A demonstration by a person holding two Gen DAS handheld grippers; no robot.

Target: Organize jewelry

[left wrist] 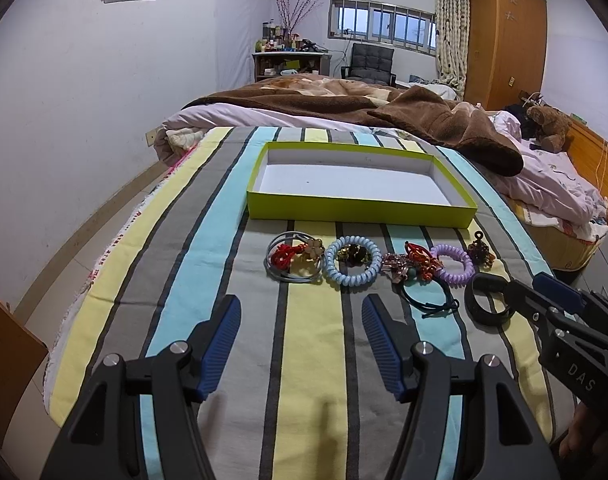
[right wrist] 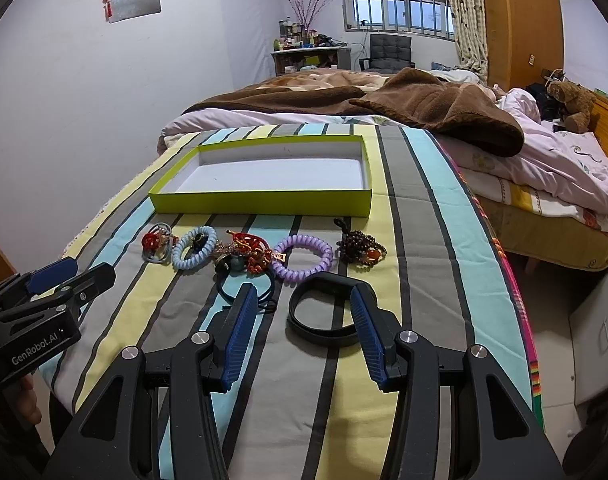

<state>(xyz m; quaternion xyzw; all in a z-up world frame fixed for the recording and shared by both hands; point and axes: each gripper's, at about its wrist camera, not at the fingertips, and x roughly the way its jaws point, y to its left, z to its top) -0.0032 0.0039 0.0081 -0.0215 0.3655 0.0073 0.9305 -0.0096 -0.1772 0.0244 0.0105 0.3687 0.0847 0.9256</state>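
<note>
The right tongs are held spread, and nothing is pinched between them. The black band lies flat on the striped bedcover, partly framed by the two blue pads: its right end is seen touching or just beside the right pad, while the left pad stands apart from it, near the dark hair tie. The band's long axis is judged to run across the tongs, from one pad toward the other, so a closing of the jaws would be expected to squeeze it along its length.

The left tongs are likewise held spread and empty over bare bedcover, well short of the row of pieces; the right tongs are clearly the nearer to the band.

Just beyond the band, the purple coil tie, the dark beaded bracelet, the red and gold tangle, the pale blue coil tie and the grey hoop with a red knot are laid in a line. Farther ahead and to the left of the right tongs, the lime-green tray is seen empty.

"GenRobot.AI" is read on the left tool's body in the right view; "DAS" is read on the right tool in the left view.
</note>
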